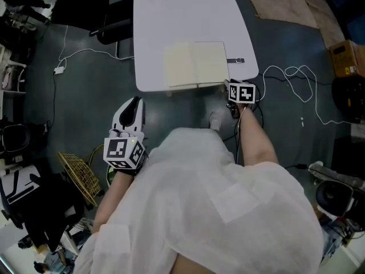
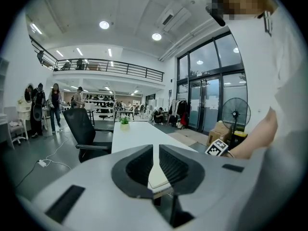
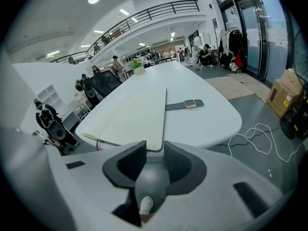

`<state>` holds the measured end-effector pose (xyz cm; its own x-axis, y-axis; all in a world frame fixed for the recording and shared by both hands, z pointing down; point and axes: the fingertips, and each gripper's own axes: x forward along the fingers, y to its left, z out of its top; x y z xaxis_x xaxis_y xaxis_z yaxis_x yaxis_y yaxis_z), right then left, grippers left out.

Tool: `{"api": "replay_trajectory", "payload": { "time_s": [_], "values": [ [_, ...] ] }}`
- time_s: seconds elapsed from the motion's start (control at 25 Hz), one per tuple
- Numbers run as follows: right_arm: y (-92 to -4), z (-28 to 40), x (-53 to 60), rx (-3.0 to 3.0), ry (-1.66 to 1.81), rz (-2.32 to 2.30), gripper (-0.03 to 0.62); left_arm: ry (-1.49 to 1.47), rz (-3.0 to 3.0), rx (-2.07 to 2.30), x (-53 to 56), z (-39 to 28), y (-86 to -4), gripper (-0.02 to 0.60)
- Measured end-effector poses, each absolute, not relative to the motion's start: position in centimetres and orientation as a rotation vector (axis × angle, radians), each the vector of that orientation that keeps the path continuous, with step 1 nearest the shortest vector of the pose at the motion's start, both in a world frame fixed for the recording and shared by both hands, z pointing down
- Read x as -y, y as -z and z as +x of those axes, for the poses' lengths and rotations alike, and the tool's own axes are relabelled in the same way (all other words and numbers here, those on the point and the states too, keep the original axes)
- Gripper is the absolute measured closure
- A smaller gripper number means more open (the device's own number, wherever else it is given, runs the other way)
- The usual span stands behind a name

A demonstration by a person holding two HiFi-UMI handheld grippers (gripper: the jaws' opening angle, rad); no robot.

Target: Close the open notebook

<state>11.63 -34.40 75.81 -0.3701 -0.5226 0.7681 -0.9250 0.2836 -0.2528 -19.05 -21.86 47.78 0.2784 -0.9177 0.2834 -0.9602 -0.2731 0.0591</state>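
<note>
**Right gripper** [image 3: 154, 146]: jaws apart. The near right corner of the notebook [image 3: 134, 112] sits at the mouth of the gap, and the pads stand clear of it on either side. Whether the corner touches either jaw cannot be told. The marker cube [image 1: 242, 92] rides on top of this gripper, at the near right corner of the table [image 1: 182, 10], with the person's bare forearm [image 1: 256, 141] behind it.

**Left gripper** [image 2: 156, 148]: jaws drawn together at the tips, leaving only a thin slit and holding nothing. It is held over the floor, short of the table's near edge and well apart from the notebook, which shows ahead of it through the slit. Its own marker cube [image 1: 122, 152] sits at the wrist.

**Notebook:** it lies open and flat, both cream pages up, at the near edge of the table. It is directly ahead of the right gripper and ahead and to the right of the left one.

**Surroundings:**
- A dark strap with a metal clasp [image 3: 185, 104] lies on the table just beyond the right gripper, beside the notebook's right edge.
- A small potted plant [image 2: 124, 121] stands at the table's far end.
- A black office chair [image 2: 82, 129] stands ahead and left of the left gripper.
- A gold wire basket [image 1: 80, 176] lies on the floor near the left gripper.
- A white cable [image 1: 296, 79] loops across the floor to the right of the right gripper, with a cardboard box [image 1: 347, 59] beyond it.
</note>
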Motion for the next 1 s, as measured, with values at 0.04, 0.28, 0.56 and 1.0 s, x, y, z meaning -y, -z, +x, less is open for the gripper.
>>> {"api": "replay_trajectory", "payload": {
  "time_s": [0.04, 0.28, 0.56, 1.0],
  "values": [
    [-75.8, 11.6, 34.4, 2.003, -0.949, 1.293, 0.477, -0.285, 2.33, 1.739, 21.9, -19.0, -47.8, 0.545],
    [-75.6, 11.5, 34.5, 2.034, -1.01, 1.279, 0.476, -0.292, 2.337, 1.726, 22.2, -18.9, -47.9, 0.545],
    [-75.0, 11.5, 34.5, 2.07, -1.085, 1.289, 0.459, -0.296, 2.377, 1.689, 23.6, -18.0, -47.3, 0.545],
    [-69.3, 10.8, 35.4, 2.204, -1.107, 1.409, 0.451, -0.38, 2.571, 1.566, 29.1, -15.9, -44.8, 0.545]
  ]
}}
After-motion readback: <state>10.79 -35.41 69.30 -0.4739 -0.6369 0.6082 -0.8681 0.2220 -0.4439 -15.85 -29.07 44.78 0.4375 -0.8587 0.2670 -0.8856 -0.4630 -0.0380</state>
